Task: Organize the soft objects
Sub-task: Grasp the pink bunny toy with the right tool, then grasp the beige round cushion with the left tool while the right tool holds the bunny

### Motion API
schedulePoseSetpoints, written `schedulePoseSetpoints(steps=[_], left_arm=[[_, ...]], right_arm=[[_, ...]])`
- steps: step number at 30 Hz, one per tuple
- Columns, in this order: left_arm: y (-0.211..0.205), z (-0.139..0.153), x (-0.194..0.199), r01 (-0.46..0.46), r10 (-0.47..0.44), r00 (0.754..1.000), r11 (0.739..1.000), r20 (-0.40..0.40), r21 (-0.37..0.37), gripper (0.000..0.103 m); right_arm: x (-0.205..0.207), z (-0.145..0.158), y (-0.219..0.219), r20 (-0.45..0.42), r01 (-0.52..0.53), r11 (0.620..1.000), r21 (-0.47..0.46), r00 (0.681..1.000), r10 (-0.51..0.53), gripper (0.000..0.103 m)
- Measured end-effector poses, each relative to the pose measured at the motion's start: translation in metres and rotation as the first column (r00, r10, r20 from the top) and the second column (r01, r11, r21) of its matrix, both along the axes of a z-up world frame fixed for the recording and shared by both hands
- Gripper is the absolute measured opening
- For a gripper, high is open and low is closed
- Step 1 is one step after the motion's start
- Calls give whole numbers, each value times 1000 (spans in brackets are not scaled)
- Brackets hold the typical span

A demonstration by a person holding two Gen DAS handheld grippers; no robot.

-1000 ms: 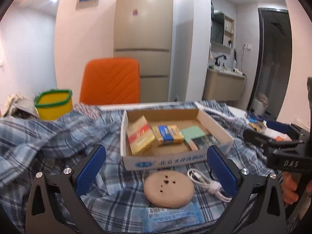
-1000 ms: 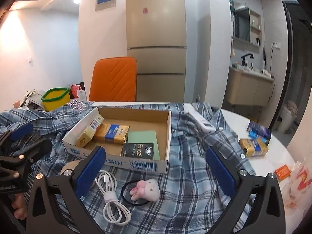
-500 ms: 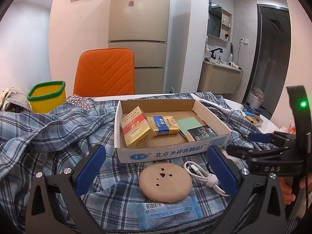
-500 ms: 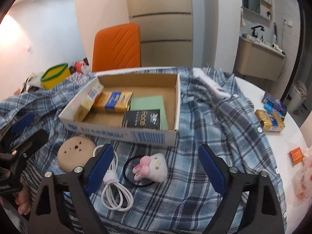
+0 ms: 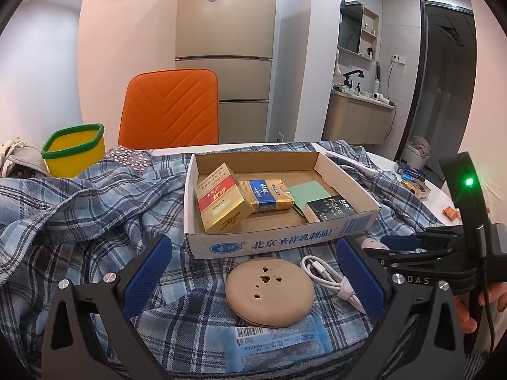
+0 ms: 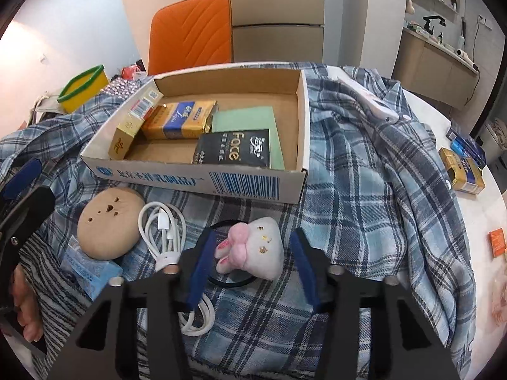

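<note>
Plush bunny (image 6: 250,251) is lying on the plaid shirt (image 6: 374,171) at six o'clock of the cardboard box (image 6: 196,179) as the right gripper (image 6: 250,258) is closing around it, pads not yet pressing; lifting into the box likely follows. Left gripper (image 5: 253,281) is hovering wide, empty.

The left wrist camera sits low over the near edge of the bench, looking slightly down past its own gripper (image 5: 253,272) and on to the orange chair (image 5: 169,107). The right wrist camera tips down more steeply, close over the plush toy (image 6: 253,250). Both share the cardboard box (image 5: 279,240), the round tan pad (image 6: 109,224) and the white cable (image 6: 164,231), seen from opposite sides.
</note>
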State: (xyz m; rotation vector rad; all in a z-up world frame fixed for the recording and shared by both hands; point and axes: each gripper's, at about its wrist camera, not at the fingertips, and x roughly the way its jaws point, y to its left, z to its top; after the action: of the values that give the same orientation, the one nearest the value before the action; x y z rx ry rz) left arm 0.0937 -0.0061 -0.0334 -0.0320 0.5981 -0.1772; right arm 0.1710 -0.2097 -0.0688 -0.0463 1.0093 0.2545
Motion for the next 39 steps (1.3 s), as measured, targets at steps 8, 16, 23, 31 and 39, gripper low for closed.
schedulePoseSetpoints(steps=[8, 16, 23, 31, 39], left_arm=[[-2, -7, 8, 12, -11, 998, 1000, -59, 8, 103], [-15, -28, 25, 63, -52, 978, 997, -202, 50, 94], [-29, -49, 35, 157, -115, 932, 983, -345, 95, 81], [-33, -50, 34, 160, -109, 924, 981, -366, 112, 81], [-30, -56, 40, 159, -101, 911, 981, -400, 113, 82]], right_arm=[[-4, 6, -2, 38, 7, 1000, -1, 999, -7, 33], [-18, 30, -6, 162, 10, 999, 43, 987, -17, 33], [-27, 46, -8, 240, 7, 998, 64, 971, -22, 33], [-28, 45, -5, 237, -8, 998, 63, 972, -7, 33], [-28, 44, -2, 235, -12, 999, 52, 972, 0, 33]])
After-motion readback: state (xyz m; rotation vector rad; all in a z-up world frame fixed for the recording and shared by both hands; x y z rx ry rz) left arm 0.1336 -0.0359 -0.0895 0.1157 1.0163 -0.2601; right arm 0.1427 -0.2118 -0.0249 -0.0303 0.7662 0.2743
